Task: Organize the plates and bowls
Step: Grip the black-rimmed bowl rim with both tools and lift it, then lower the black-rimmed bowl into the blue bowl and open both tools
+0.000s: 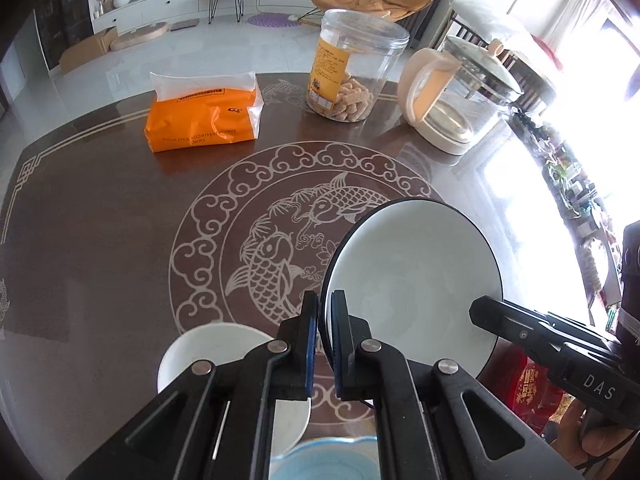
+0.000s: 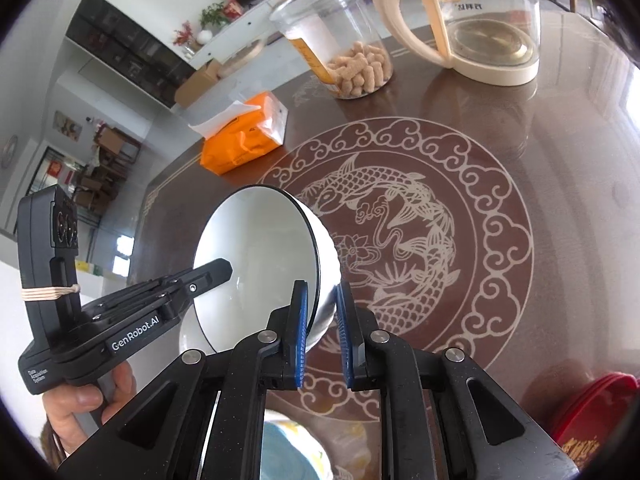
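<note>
Tilting white bowl, dark rim, glossy inside.

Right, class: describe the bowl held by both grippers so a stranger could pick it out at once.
Find the dark table with the carp medallion. Over the medallion's near edge a white bowl is held tipped on its side, with the left gripper and right gripper pinching its rim. Unlike the plain white bowl and pale blue dish nearby, it has a thin black rim.
</note>
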`<action>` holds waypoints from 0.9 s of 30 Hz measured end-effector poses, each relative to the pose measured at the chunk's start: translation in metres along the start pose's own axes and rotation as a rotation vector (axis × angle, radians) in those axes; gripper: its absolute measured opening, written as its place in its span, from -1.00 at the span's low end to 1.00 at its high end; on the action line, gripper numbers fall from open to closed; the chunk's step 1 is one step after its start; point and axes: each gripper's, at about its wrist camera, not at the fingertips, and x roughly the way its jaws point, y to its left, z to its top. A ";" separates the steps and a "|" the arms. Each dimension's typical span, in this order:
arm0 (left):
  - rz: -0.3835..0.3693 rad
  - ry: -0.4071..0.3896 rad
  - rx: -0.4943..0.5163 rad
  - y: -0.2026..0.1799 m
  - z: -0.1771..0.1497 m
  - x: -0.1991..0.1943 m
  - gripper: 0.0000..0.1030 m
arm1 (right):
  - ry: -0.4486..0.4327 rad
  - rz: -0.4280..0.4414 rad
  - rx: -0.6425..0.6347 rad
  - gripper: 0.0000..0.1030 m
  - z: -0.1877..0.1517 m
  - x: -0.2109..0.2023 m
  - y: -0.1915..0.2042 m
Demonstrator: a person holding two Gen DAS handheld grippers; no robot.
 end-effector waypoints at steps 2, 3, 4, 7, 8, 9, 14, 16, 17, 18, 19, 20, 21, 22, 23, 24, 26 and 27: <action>0.002 -0.024 0.017 -0.007 -0.020 -0.022 -0.89 | -0.011 0.010 -0.007 -0.68 -0.017 -0.020 0.007; 0.004 -0.033 0.020 -0.009 -0.031 -0.032 -0.89 | -0.014 0.015 -0.011 -0.68 -0.027 -0.030 0.011; 0.004 -0.042 0.022 -0.011 -0.044 -0.041 -0.89 | -0.016 0.019 -0.021 -0.68 -0.038 -0.037 0.016; 0.005 -0.054 0.012 -0.010 -0.080 -0.061 -0.88 | 0.000 0.035 -0.030 -0.68 -0.072 -0.052 0.025; 0.009 -0.057 0.006 -0.007 -0.092 -0.065 -0.88 | 0.013 0.042 -0.026 -0.68 -0.083 -0.053 0.026; 0.016 -0.057 0.001 -0.004 -0.104 -0.068 -0.88 | 0.025 0.054 -0.017 -0.68 -0.094 -0.053 0.027; 0.045 -0.050 -0.043 0.013 -0.152 -0.070 -0.88 | 0.086 0.084 -0.019 -0.68 -0.136 -0.039 0.033; 0.055 -0.041 -0.060 0.019 -0.166 -0.065 -0.88 | 0.110 0.085 -0.020 -0.68 -0.148 -0.030 0.035; 0.058 -0.033 -0.067 0.022 -0.172 -0.061 -0.88 | 0.121 0.081 -0.022 -0.68 -0.153 -0.025 0.035; 0.059 -0.025 -0.075 0.025 -0.176 -0.057 -0.88 | 0.129 0.076 -0.021 -0.68 -0.157 -0.020 0.035; 0.060 -0.017 -0.082 0.027 -0.181 -0.052 -0.88 | 0.136 0.069 -0.023 -0.68 -0.160 -0.015 0.036; 0.061 -0.010 -0.088 0.030 -0.184 -0.048 -0.88 | 0.141 0.061 -0.027 -0.68 -0.163 -0.010 0.036; 0.062 -0.005 -0.092 0.032 -0.186 -0.045 -0.88 | 0.144 0.054 -0.028 -0.68 -0.165 -0.006 0.035; 0.065 -0.001 -0.092 0.033 -0.187 -0.041 -0.88 | 0.148 0.048 -0.028 -0.68 -0.167 -0.002 0.035; 0.067 0.002 -0.091 0.033 -0.188 -0.038 -0.88 | 0.152 0.043 -0.030 -0.68 -0.168 0.001 0.034; 0.067 0.005 -0.091 0.034 -0.189 -0.035 -0.88 | 0.154 0.039 -0.029 -0.68 -0.170 0.004 0.033; 0.065 0.011 -0.089 0.034 -0.189 -0.030 -0.88 | 0.158 0.028 -0.031 -0.68 -0.172 0.008 0.032; 0.065 0.014 -0.089 0.034 -0.189 -0.028 -0.88 | 0.160 0.024 -0.030 -0.68 -0.172 0.010 0.031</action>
